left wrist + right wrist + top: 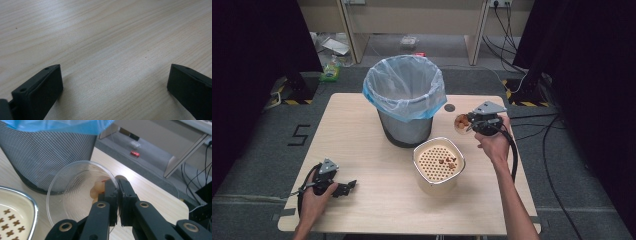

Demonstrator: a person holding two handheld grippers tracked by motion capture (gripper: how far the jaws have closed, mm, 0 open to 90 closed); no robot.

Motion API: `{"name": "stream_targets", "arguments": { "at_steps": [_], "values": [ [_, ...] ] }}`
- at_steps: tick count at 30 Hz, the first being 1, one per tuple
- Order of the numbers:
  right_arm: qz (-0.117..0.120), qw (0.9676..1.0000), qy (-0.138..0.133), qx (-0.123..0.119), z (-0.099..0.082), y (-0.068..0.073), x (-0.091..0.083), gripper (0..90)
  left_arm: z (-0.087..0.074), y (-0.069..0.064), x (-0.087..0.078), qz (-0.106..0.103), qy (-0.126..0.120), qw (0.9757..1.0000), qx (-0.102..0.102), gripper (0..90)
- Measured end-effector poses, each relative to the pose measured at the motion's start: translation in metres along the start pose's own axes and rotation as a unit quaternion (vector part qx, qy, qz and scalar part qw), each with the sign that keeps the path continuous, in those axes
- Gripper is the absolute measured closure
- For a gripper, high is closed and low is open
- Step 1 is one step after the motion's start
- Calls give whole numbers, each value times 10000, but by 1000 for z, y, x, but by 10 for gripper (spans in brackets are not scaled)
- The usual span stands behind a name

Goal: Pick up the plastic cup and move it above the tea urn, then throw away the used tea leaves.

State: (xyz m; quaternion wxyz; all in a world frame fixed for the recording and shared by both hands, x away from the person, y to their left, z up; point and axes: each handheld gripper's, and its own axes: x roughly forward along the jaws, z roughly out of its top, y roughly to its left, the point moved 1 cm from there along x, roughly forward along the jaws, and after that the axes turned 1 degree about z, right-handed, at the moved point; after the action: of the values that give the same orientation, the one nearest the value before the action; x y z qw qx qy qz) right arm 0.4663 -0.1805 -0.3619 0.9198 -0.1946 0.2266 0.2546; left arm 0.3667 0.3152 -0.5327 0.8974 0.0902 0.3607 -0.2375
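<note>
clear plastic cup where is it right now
In the high view the clear plastic cup is at the table's right, clamped by its rim in the right gripper, between the bin and the strainer container.

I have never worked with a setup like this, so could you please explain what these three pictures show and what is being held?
A person sits at a wooden table with a hand-held two-jaw gripper in each hand. The high view looks down from above; the other two pictures come from cameras riding on the grippers, looking along their black jaws.

On the table stand a mesh waste bin lined with a bag and a cream container with a perforated tray carrying a few brown scraps.

The right gripper is shut on the rim of a clear plastic cup with food bits inside, held beside the bin. The left gripper is open with nothing between its jaws, low over bare table.
</note>
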Motion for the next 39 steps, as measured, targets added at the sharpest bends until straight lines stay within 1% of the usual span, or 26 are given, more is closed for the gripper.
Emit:
{"name": "stream_targets", "arguments": {
  "at_steps": [3,7,9,11,13,14,16,18,19,21,24,25,26,27,28,29,30,31,32,33,34,35,36,37,38,39],
  "values": [
    [-70,9998,-113,-119,2,4,-6,867,0,0,0,0,-1,10000,0,0],
    [-206,9989,-345,-238,3,13,-15,867,0,0,0,0,-2,10000,-1,0],
    [-304,9978,-464,-360,3,18,-19,866,0,0,0,1,-1,10000,0,0],
    [-340,9965,-582,-487,4,24,-23,866,0,0,0,1,-7,10000,-6,0],
    [-420,9946,-710,-624,4,30,-27,866,0,0,0,11,-7,10000,-13,0],
    [-502,9931,-750,-748,4,34,-29,867,0,0,0,11,-6,10000,-12,0],
    [-659,9886,-836,-1061,3,43,-31,866,0,0,0,10,-5,10000,-12,0],
    [-751,9847,-968,-1237,0,52,-34,866,0,-1,0,11,-9,10000,-13,0],
    [-804,9819,-1053,-1356,-1,57,-35,866,0,-1,0,11,-9,10000,-13,0],
    [-992,9743,-1168,-1653,-3,66,-37,868,-1,-1,0,4,-18,10000,-13,0],
    [-1171,9628,-1396,-1994,-7,78,-42,867,-1,-1,0,6,-17,10000,-15,0],
    [-1171,9628,-1396,-1994,-7,78,-42,867,-1,-1,0,6,-17,10000,-15,0],
    [-1236,9592,-1476,-2070,-8,82,-43,867,-1,-1,0,6,-16,10000,-14,0],
    [-1491,9478,-1680,-2264,-10,88,-49,867,-1,0,0,6,-14,10000,-9,0],
    [-1689,9403,-1804,-2339,-11,90,-52,870,-1,-1,0,5,-17,10000,-14,0],
    [-1741,9394,-1894,-2265,-13,91,-52,870,-1,-1,0,6,-19,10000,-16,0],
    [-1750,9386,-1882,-2301,-15,92,-49,868,-1,-1,0,6,-19,10000,-16,0],
    [-1767,9363,-1872,-2390,-18,94,-46,867,-1,-1,0,6,-19,10000,-14,0],
    [-1775,9352,-1914,-2395,-19,96,-45,870,-1,-1,0,6,-18,10000,-15,0],
    [-1803,9323,-1955,-2452,-20,99,-45,870,-1,-1,0,6,-19,10000,-16,0],
    [-1854,9287,-1985,-2523,-19,101,-45,870,-1,-1,0,5,-20,10000,-17,0],
    [-1856,9269,-2026,-2556,-19,103,-44,870,-1,-1,-1,7,-15,10000,-16,0],
    [-1909,9236,-2030,-2634,-20,107,-44,869,-1,-1,-1,7,-15,10000,-14,0],
    [-2024,9154,-2072,-2797,-21,111,-45,869,-1,-1,-1,7,-15,10000,-15,0],
    [-2180,9027,-2149,-3022,-22,116,-47,871,-1,-1,-1,7,-15,10000,-15,0],
    [-2226,8975,-2175,-3125,-21,120,-49,871,-1,-1,-1,7,-16,10000,-16,0]
  ]
}}
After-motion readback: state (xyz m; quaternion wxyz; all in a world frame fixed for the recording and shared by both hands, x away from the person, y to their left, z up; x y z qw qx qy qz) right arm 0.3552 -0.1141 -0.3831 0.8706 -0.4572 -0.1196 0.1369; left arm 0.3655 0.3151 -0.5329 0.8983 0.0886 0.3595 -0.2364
